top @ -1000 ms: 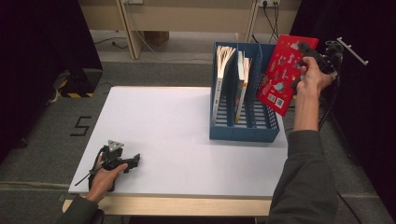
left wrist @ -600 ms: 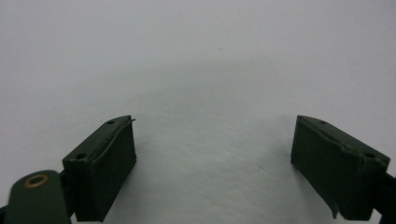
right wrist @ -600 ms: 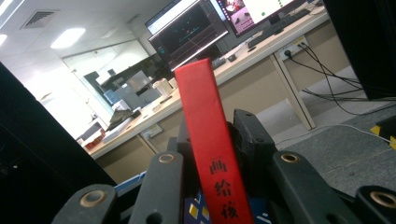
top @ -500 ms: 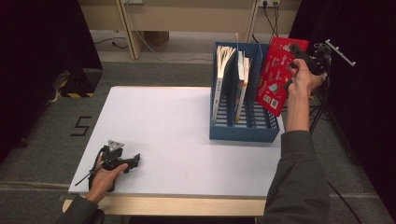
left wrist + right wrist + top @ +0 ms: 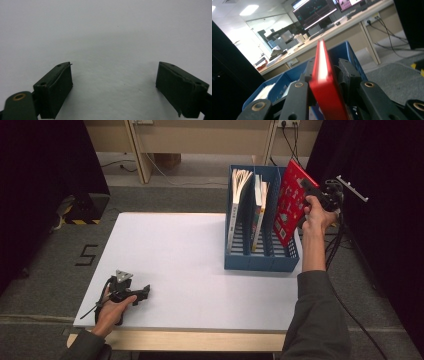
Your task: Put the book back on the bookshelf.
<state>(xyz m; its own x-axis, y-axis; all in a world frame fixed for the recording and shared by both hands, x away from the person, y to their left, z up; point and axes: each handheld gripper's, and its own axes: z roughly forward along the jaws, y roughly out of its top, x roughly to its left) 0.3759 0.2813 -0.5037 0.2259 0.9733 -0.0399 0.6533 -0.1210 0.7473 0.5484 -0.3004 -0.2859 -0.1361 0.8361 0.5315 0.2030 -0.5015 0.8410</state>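
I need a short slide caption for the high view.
Right gripper lowers a red book into the blue rack; left gripper rests open.

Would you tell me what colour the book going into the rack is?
The book is red, shown best in the high view.

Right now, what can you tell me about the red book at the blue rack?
The red book is a thin volume with a bright red cover bearing small printed pictures and white marks. It stands on edge, tilted, its lower part down inside the rightmost slot of the blue rack, its top leaning right. The right gripper clamps its upper right edge, a jaw on each cover; those jaws have just been easing open.
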